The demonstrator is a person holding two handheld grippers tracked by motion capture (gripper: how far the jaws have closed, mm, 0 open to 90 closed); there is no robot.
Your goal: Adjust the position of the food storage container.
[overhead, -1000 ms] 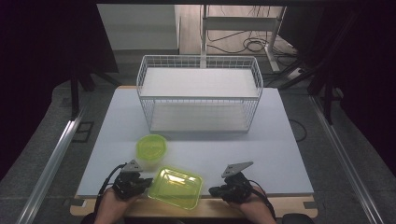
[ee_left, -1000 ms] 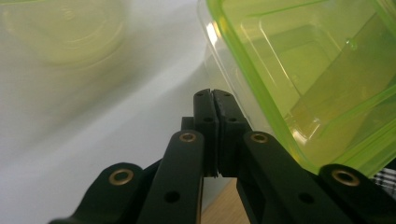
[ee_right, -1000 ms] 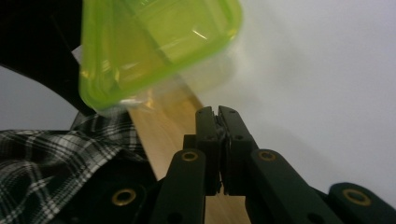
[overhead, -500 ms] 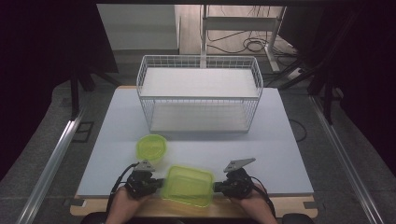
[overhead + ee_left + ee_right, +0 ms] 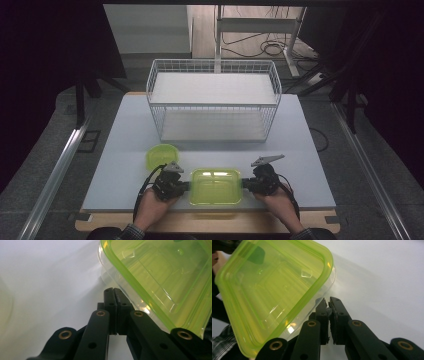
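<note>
Dark floor and black curtains ring the pale grey surface (image 5: 125,130) in the high view, with a white wire basket (image 5: 214,102) standing toward its far edge. Near the front edge lies a green rectangular container (image 5: 216,186), flanked closely on both short sides: the left gripper (image 5: 186,186) meets its left end and the right gripper (image 5: 245,184) its right end, each held in a hand coming in from below. A small round green bowl (image 5: 161,155) sits just behind and to the left of the container, near the left gripper. In the left gripper view, the black jaws are pressed together with nothing between them, and their tips rest against the clear lower wall of the container (image 5: 160,277), just under its green rim, which rises over the upper right of the view. In the right gripper view, the jaws stand nearly together with only a thin slit between them and nothing pinched; they lie right by the container's (image 5: 272,292) rounded corner, below the rim, with the pale surface (image 5: 387,277) beyond.
</note>
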